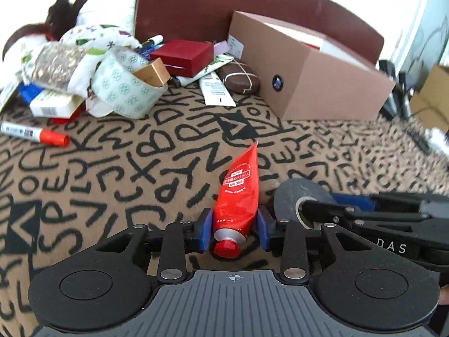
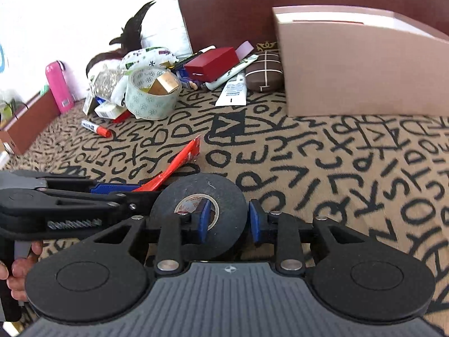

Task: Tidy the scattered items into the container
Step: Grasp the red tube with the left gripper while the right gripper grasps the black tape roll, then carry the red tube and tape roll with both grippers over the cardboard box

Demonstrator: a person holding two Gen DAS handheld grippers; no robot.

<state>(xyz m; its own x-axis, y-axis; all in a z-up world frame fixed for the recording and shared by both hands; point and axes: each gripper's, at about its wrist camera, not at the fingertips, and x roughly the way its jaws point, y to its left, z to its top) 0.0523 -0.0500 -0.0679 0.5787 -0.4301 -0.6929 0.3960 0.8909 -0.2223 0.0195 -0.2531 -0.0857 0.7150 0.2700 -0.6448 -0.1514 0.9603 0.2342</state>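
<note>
Two grippers low over a letter-patterned cloth, each clamped on one item.

Left gripper (image 1: 234,229) pinching a red tube (image 1: 238,196) near its cap, blue pads tight on both sides, tube tip pointing toward the box (image 1: 322,84). Right gripper (image 2: 228,220) gripping a black tape roll (image 2: 202,210) through its wall, one pad inside the core, near rim cut off behind the gripper body. Box interior mostly hidden, contents unclear. Clutter pile (image 2: 146,84) behind, partly overlapping; red-capped marker (image 2: 96,128) lying apart.
</note>
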